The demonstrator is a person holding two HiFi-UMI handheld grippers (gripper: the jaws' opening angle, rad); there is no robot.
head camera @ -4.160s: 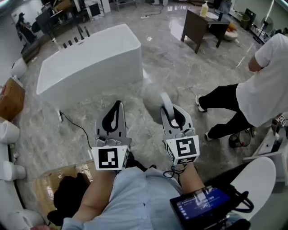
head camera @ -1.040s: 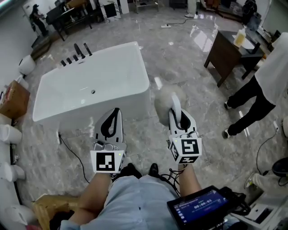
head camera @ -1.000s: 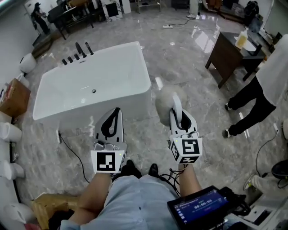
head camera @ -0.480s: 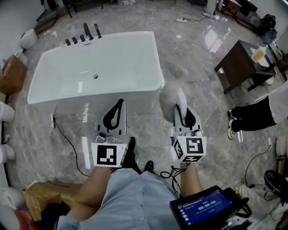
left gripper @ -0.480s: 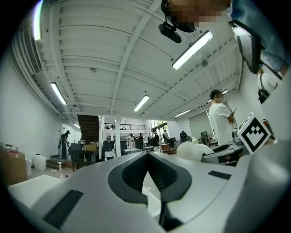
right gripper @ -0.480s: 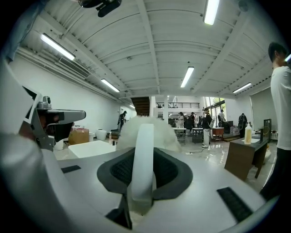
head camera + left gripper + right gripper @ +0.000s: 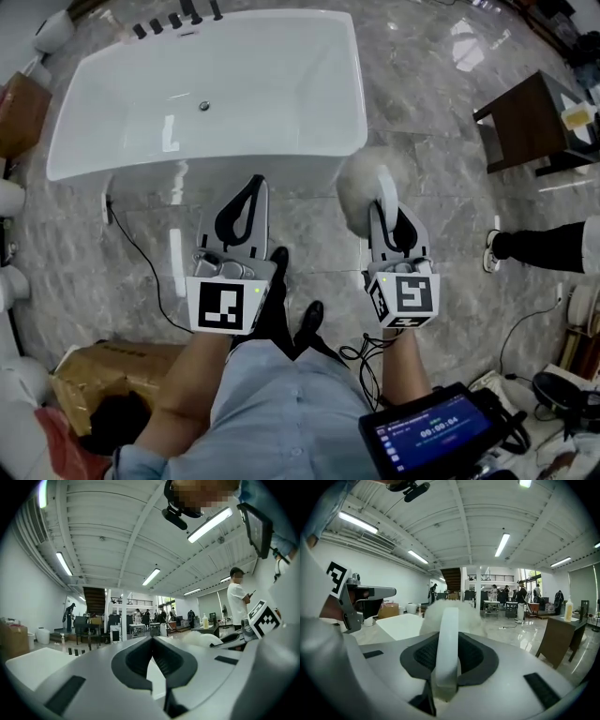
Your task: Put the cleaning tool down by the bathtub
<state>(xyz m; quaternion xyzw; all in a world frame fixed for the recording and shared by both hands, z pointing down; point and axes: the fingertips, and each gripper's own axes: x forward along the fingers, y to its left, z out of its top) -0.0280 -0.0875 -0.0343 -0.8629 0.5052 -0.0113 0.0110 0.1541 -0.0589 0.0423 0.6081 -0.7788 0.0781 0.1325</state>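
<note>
Closest in, the left hand-held gripper point(image 7: 254, 184) is pinched closed with nothing in it, just along for the ride. The right hand-held gripper point(image 7: 385, 187) is clamped on the white handle of the cleaning tool point(image 7: 357, 184), with the fluffy head sticking out front. So the tool is up in the air, not down yet. Just past it is bare marble floor point(image 7: 309, 220) by the bathtub point(image 7: 234, 169) corner. Looks like a decent drop spot, and I'd guess lowering comes next.
</note>
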